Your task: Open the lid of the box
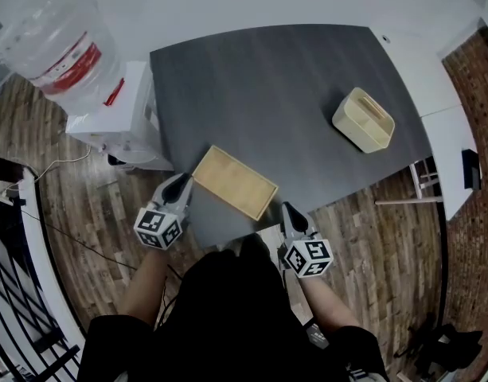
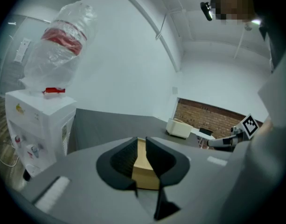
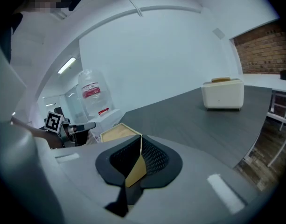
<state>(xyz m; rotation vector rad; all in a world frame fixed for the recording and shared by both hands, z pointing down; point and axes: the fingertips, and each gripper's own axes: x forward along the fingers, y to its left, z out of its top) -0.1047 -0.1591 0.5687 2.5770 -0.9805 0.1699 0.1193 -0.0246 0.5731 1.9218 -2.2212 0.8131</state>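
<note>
At right gripper [image 3: 141, 143] tips, box [image 3: 115, 133] corner — pinched

Tan box [image 1: 234, 181]; dark grey table [image 1: 275, 78]; cream container [image 1: 363, 119]; brown plank floor [image 1: 371, 245].

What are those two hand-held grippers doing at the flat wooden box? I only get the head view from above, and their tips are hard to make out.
Observer: The left hand-held gripper has its jaws slightly apart, with a corner of the box showing in the gap.
Visitor: And the other one?
Observer: The right hand-held gripper has its jaws together, right at another corner of the box. Whether they pinch anything I cannot tell.
Visitor: What is that cream thing further back?
Observer: Seen side-on, the cream container has plain walls and a tan piece along its top.
</note>
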